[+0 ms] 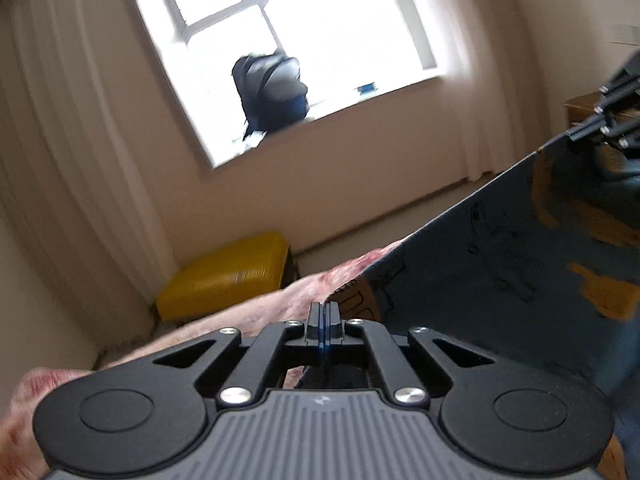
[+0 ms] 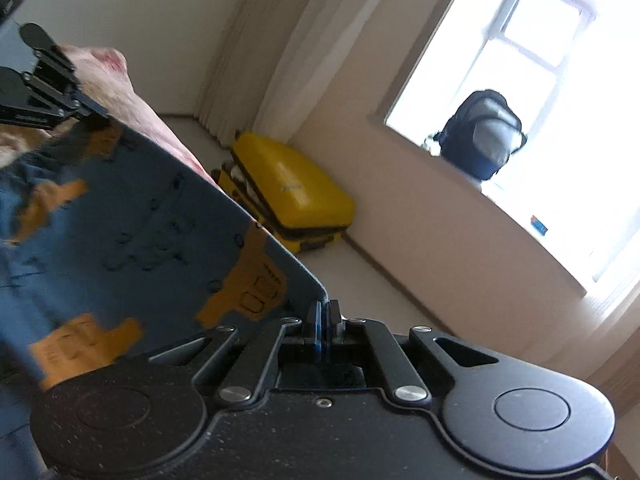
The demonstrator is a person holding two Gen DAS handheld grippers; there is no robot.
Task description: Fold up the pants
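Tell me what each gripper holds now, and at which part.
Both hold the blue pants: the left gripper and the right gripper each pinch one end of its taut upper edge.

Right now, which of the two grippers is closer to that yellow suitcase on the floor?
Left, as best I can judge. The left gripper clamps the pants at the corner toward the yellow suitcase; the right gripper clamps the opposite corner, farther along the stretched edge.

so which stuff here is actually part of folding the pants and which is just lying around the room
Part of the job:
- blue pants with orange patches
- left gripper, shut on one corner
- right gripper, shut on the other corner

Just lying about:
- yellow suitcase
- dark backpack on the windowsill
- pink bedspread
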